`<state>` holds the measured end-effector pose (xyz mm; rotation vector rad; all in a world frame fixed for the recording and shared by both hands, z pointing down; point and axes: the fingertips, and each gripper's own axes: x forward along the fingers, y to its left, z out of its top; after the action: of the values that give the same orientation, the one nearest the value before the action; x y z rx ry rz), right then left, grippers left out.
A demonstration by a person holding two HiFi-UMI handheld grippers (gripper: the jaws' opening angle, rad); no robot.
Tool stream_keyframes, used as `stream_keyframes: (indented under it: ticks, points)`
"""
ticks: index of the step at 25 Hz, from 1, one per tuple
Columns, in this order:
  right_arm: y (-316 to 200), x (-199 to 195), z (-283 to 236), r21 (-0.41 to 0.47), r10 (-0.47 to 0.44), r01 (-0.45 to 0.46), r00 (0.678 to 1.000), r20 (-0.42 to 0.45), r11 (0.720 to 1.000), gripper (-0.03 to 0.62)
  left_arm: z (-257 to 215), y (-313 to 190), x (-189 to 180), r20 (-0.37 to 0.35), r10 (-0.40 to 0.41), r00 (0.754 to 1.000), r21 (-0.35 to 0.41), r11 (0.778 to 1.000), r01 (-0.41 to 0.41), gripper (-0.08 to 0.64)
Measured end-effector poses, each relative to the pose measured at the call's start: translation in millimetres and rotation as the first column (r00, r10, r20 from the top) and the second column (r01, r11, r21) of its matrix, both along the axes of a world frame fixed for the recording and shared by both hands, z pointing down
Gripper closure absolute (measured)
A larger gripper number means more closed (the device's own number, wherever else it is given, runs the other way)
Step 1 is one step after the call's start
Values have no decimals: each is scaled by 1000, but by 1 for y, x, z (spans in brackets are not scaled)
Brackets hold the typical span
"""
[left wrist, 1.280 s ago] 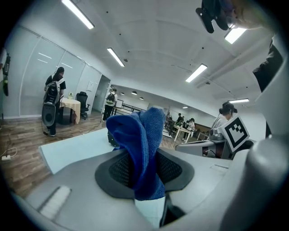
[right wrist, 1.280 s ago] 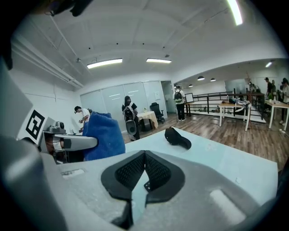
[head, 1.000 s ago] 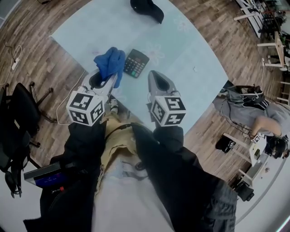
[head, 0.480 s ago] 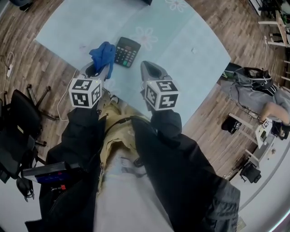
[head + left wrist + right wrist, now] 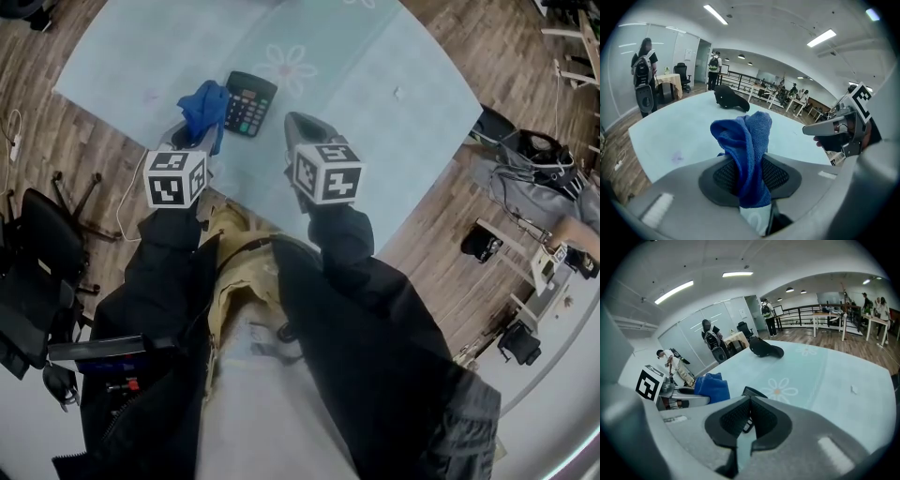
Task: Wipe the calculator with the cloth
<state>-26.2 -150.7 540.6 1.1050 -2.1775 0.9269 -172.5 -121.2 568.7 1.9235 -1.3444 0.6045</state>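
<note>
Gripping cloth (image 5: 204, 105) in left tongs (image 5: 194, 139) | holding right tongs (image 5: 299, 122) closed (empty) | advising flat, light strokes across calculator (image 5: 249, 91).

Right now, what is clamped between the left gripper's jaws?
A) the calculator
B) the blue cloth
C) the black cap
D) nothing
B: in the left gripper view, the left gripper has its jaws closed on the blue cloth, which sticks up from between them, while the calculator lies on the table.
</note>
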Motion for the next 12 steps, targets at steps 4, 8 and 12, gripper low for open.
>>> stream_keyframes:
  ticks: [4, 8, 12]
  points:
    - [-9, 3, 9, -26, -6, 6, 1000, 5, 1000, 594, 15, -12, 4, 34, 9, 999, -32, 999, -8, 433]
    - [-15, 8, 12, -43, 1, 0, 1000, 9, 999, 594, 32, -21, 9, 94, 35, 995, -76, 997, -27, 433]
    - [-18, 16, 19, -64, 16, -15, 1000, 9, 998, 594, 58, -25, 23, 140, 103, 985, -139, 987, -83, 433]
